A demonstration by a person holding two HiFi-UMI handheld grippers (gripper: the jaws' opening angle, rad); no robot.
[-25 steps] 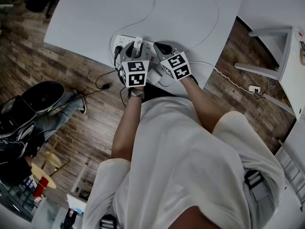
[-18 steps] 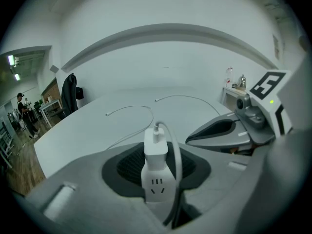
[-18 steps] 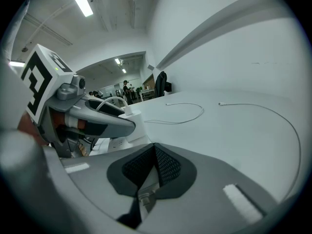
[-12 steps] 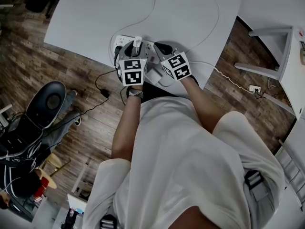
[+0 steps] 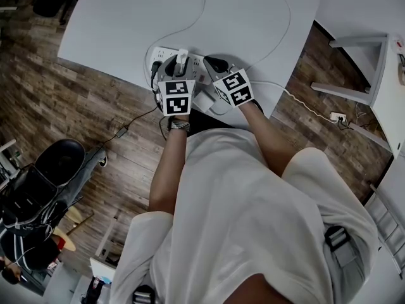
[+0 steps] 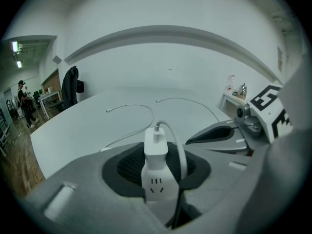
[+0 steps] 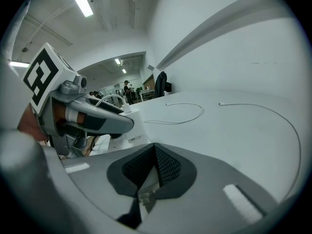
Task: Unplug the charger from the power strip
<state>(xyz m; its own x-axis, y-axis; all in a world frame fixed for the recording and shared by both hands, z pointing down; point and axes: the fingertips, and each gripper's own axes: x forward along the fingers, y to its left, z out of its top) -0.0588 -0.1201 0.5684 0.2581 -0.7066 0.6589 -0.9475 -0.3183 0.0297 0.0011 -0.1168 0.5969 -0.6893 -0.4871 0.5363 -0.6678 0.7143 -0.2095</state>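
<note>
The charger (image 6: 156, 182) is a small white block standing upright between the jaws of the left gripper (image 6: 157, 152). The dark pads press on both of its sides, so the jaws are closed on it. Its white cable (image 6: 179, 147) comes out of the top and bends down behind it. In the head view the charger sits over the power strip (image 5: 162, 54), near the front edge of the desk (image 5: 266, 18). The right gripper (image 7: 155, 150) is just beside it, over the right end of the strip, with its jaws closed tip to tip. Two loose white cables (image 5: 201, 11) lie further back on the desk.

I think the main danger is that the strip rises together with the charger, if the right gripper does not keep it down firmly. A pull at an angle could also make the pins bind in the socket. The smooth charger body could slip out of the pads.

The pins and the socket are hidden in all views, so I cannot say if the charger is already out. Something pale sits low between the right jaws. It may be part of the strip or its cord, but I cannot tell which.
</note>
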